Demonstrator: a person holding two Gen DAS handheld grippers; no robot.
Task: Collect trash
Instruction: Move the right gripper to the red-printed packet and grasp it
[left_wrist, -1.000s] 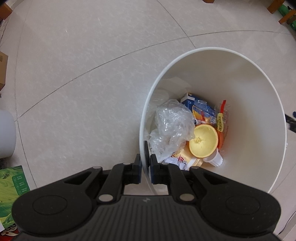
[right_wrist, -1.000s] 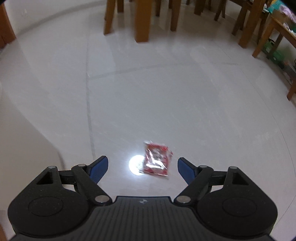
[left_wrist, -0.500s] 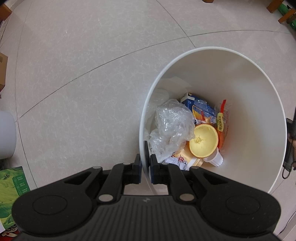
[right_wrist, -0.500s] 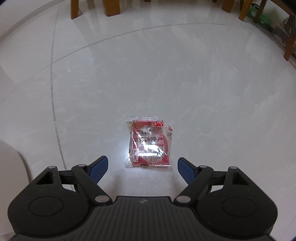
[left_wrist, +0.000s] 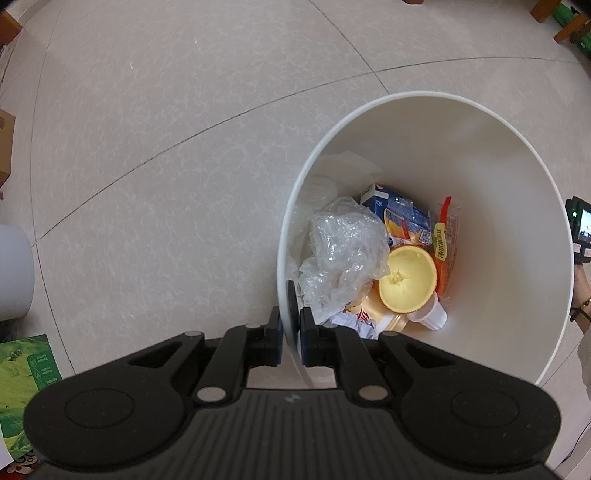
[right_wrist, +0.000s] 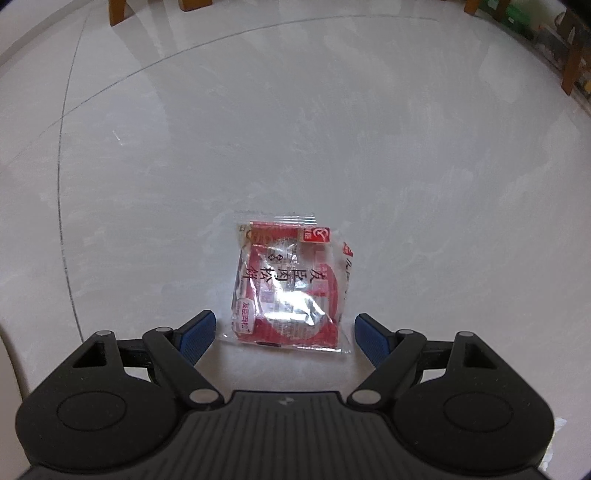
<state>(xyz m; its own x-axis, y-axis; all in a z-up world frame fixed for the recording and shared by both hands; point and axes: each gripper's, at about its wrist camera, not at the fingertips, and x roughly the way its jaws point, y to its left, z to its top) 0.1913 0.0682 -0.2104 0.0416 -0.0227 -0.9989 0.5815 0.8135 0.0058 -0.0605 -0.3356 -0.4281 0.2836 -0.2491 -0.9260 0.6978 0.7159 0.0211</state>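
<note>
A white round bin (left_wrist: 517, 206) fills the right of the left wrist view. My left gripper (left_wrist: 290, 334) is shut on its near rim, one pad outside and one inside. Inside lie crumpled clear plastic (left_wrist: 343, 251), a blue carton (left_wrist: 395, 206), half an orange peel (left_wrist: 406, 282) and an orange wrapper (left_wrist: 445, 251). In the right wrist view a red and clear snack wrapper (right_wrist: 288, 288) lies flat on the pale floor. My right gripper (right_wrist: 284, 332) is open just above it, the blue pads (right_wrist: 195, 334) standing on either side of the wrapper's near edge without touching it.
Wooden chair and table legs (right_wrist: 118, 11) stand far back across the floor. A green box (left_wrist: 22, 384) and a white cylinder (left_wrist: 11, 273) sit at the left. A person's hand with a device (left_wrist: 580, 236) shows beyond the bin's right rim.
My right gripper has come down toward the red wrapper, which now looks much larger and sits between the open pads. The left gripper and bin have not moved.
</note>
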